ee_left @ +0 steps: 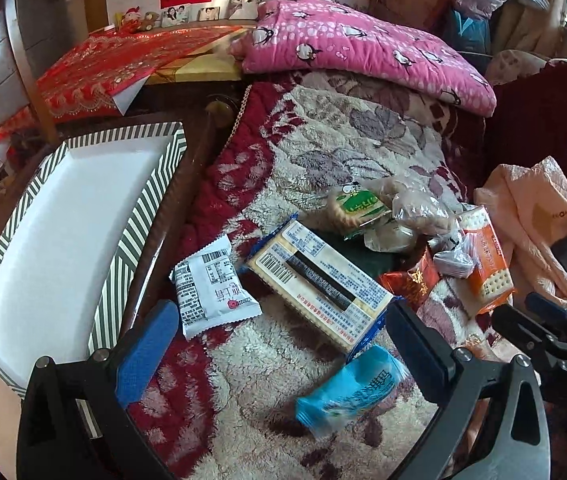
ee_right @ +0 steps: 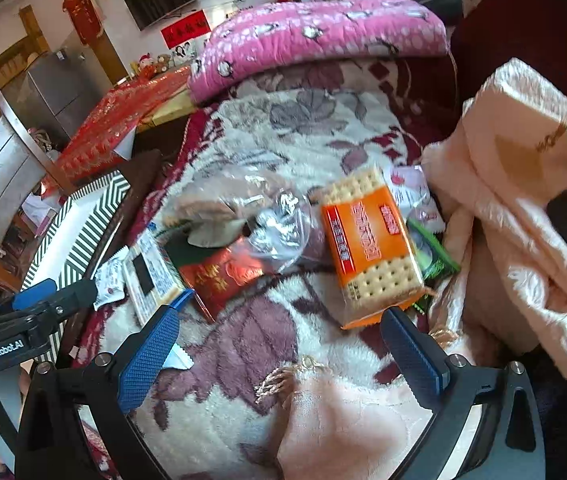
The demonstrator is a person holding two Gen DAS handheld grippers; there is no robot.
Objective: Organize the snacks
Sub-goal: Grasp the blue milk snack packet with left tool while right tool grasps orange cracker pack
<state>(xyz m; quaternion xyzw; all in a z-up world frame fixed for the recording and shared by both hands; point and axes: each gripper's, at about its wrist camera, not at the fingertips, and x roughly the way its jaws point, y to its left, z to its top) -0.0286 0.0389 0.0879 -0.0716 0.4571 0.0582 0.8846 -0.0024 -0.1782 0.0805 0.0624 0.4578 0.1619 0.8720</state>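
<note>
Snacks lie on a floral blanket point(ee_left: 323, 136). In the left wrist view my left gripper point(ee_left: 279, 316) is open above a white snack packet point(ee_left: 211, 284), a long cracker pack point(ee_left: 319, 280) and a blue packet point(ee_left: 351, 392). A green-striped box point(ee_left: 63, 232), white inside, stands at the left. In the right wrist view my right gripper point(ee_right: 279, 320) is open and empty just below an orange cracker pack point(ee_right: 371, 248). A red packet point(ee_right: 223, 276), clear bags point(ee_right: 243, 208) and a green packet point(ee_right: 435, 260) lie around it.
A pink penguin quilt point(ee_left: 363, 48) lies at the back. A peach cloth point(ee_right: 523, 208) is bunched at the right. A red-covered table point(ee_left: 115, 64) stands behind the box. The left gripper point(ee_right: 39, 304) shows at the left of the right wrist view.
</note>
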